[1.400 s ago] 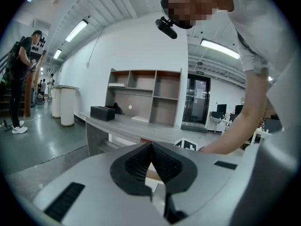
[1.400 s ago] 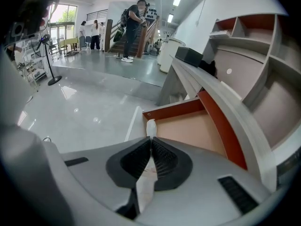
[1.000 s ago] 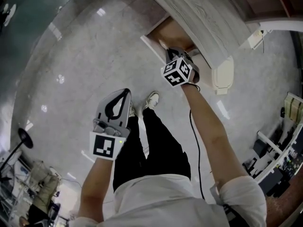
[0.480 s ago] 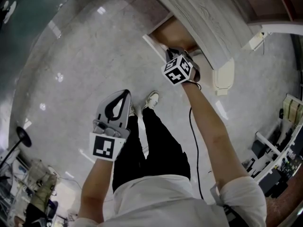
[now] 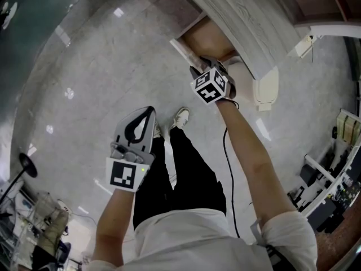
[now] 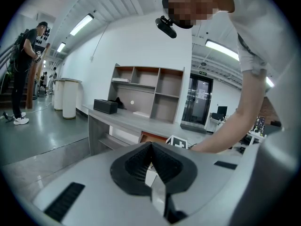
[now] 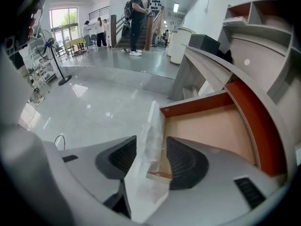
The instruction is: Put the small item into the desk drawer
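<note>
Pale polished floor [image 5: 101, 66] spreads under the person, whose dark trousers and white shoes show in the head view. At the top of that view runs a grey wood-grain desk [image 5: 248, 21], and below its edge a drawer [image 7: 211, 126] stands pulled out, with a tan bottom and red-brown side walls.

No wording can be read anywhere. The only printing is the black-and-white square markers on the cube [image 5: 211, 86] of the right gripper and on the cube face [image 5: 124, 174] of the left one.

The right arm [image 5: 248, 151] is stretched straight forward, bare from the short sleeve down, and brings the right gripper [image 5: 200, 64] to the near front corner of the drawer. The left arm [image 5: 113, 224] is bent and kept close to the body, with the left gripper [image 5: 145, 116] over the floor by the thigh, pointing forward.

The right gripper's jaws are opening. A small white packet [image 7: 149, 140] stands upright between the ribbed pads, clear of the right-hand pad, its top reaching the drawer's front corner. The left gripper's jaws are closed tip to tip, with nothing gripped.
</note>
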Demonstrator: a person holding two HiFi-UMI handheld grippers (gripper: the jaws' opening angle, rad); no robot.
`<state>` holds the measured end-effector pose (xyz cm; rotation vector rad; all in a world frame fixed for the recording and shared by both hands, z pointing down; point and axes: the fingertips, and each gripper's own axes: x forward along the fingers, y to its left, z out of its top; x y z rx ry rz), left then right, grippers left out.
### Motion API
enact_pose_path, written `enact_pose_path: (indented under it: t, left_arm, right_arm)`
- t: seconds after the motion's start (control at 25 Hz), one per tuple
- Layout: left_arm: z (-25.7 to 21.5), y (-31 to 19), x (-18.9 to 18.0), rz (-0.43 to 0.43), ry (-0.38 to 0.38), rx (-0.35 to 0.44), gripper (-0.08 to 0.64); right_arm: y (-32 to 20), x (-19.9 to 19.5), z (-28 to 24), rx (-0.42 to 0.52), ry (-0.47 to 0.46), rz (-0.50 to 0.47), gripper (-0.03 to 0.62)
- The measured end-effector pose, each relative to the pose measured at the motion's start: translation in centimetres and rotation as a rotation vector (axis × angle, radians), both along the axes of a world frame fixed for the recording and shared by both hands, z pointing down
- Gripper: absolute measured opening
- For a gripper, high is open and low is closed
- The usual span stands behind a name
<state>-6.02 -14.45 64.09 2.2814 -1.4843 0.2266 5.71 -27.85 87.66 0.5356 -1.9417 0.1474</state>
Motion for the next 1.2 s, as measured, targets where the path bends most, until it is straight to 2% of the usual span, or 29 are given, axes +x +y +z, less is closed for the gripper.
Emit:
enact_pose_path:
  t: [0.4, 0.64, 0.8, 0.96, 1.12, 1.2]
  left_arm:
    - [-0.2, 1.8, -0.5, 0.030, 0.018, 0.022, 0.018]
    - [-1.5, 3.5, -0.6, 0.050, 0.049, 0.045, 0.018]
    - [-3.6, 3.8, -0.5, 0.033, 0.098, 0.091, 0.018]
    - [-6.9, 4.7, -1.6, 0.028, 0.114, 0.138, 0.018]
    - [-8.6, 5.5, -3.0, 0.047, 0.113, 0.164, 0.018]
    - [-9.6, 6.0, -3.0, 0.045, 0.143, 0.155, 0.018]
  right_arm:
    - [2.1, 0.7, -1.3, 0.058, 0.010, 0.051, 0.244]
    - [4.5, 0.0, -5.1, 0.096, -0.023, 0.086, 0.245]
    - [5.0, 0.6, -9.4, 0.163, -0.041, 0.101, 0.173]
    - [6.0, 0.4, -14.4, 0.270, -0.079, 0.137, 0.056]
    - [7.5, -0.1, -18.5, 0.321, -0.105, 0.160, 0.041]
    - [8.9, 0.2, -20.7, 0.332, -0.121, 0.175, 0.037]
